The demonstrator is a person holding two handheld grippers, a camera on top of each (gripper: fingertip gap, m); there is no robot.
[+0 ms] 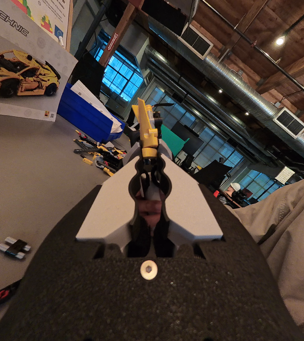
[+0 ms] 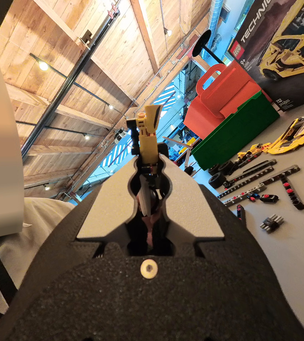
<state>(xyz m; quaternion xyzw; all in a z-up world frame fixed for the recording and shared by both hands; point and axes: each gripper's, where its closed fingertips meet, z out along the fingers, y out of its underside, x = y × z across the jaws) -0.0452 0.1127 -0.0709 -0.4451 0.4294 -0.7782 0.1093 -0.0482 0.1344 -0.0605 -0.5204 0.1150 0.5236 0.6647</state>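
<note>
Clamping one yellow brick assembly (image 1: 148, 134) between them, the left gripper (image 1: 149, 156) and right gripper (image 2: 148, 158) hold it above the grey table (image 1: 27, 166).

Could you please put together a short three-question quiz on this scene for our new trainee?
1. True or false: the left gripper is shut on a yellow brick assembly.
2. Beside the green bin stands a bin of which colour: A) white, B) red, C) purple?
3. What lies in the blue bin?

Key: 1 true; 2 B, the red bin; 3 white paper sheets.
</note>
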